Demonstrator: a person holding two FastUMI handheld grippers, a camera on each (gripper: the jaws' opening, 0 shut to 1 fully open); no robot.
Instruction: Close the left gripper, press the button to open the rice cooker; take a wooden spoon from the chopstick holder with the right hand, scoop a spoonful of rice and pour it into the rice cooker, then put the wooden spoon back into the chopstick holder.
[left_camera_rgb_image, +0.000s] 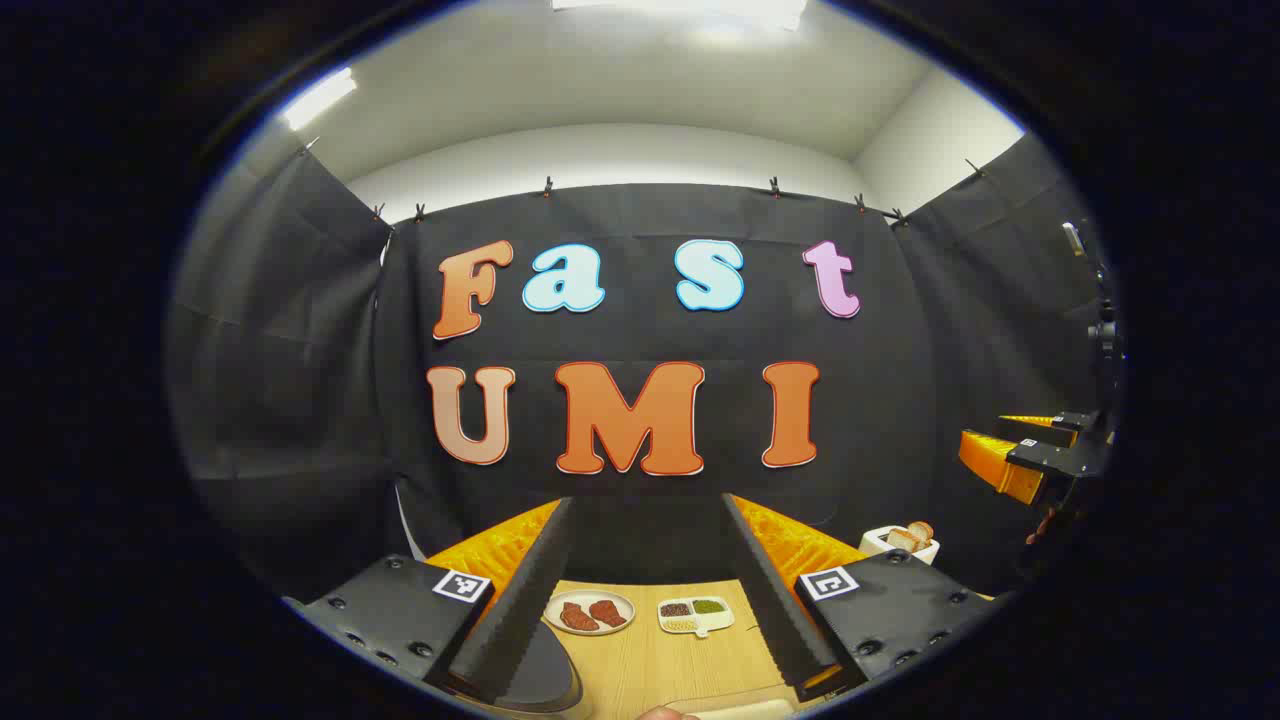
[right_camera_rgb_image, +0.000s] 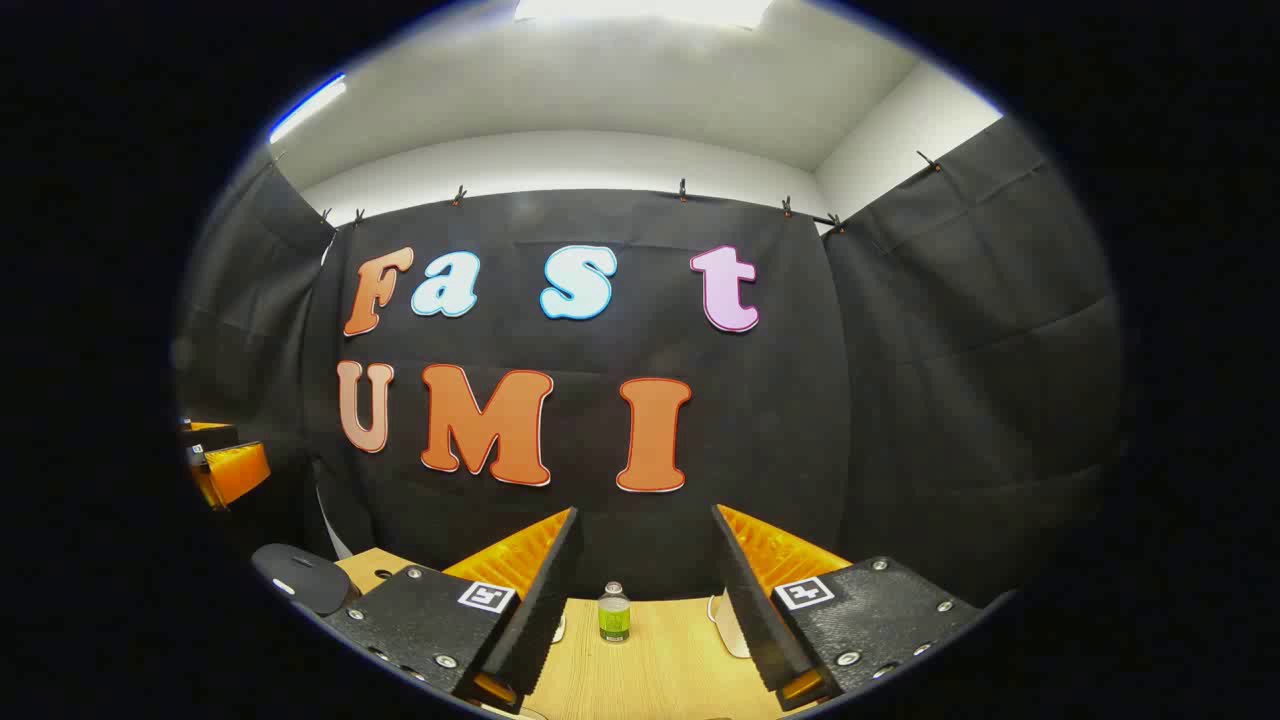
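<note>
Fingers wide apart on both tools here, nothing between them. The left gripper (left_camera_rgb_image: 648, 590) is held level and aimed at the booth wall, and low at the left of its view, right under the left finger, sits a dark rounded lid edge that I take for the rice cooker (left_camera_rgb_image: 540, 685), so the button job lies down and slightly left of that tool, and it is plainly the nearer one. In the right gripper view that same dark shape (right_camera_rgb_image: 300, 578) shows off to the left, with the left tool beyond it at the frame's edge. The right gripper (right_camera_rgb_image: 640, 590) points over a small green-labelled bottle (right_camera_rgb_image: 614, 612) standing upright on the wooden table (right_camera_rgb_image: 660, 670). No telling yet where the chopstick holder or spoon stand. By my reckoning the task has not started: the left jaws need to come together first, then tip down onto the cooker. On the table ahead of the left tool lie a plate of brownish pieces (left_camera_rgb_image: 589, 611) and a small divided dish (left_camera_rgb_image: 695, 614), side by side, with a white box of bread (left_camera_rgb_image: 900, 541) off right. Pale ceiling overhead, strip lights on.
</note>
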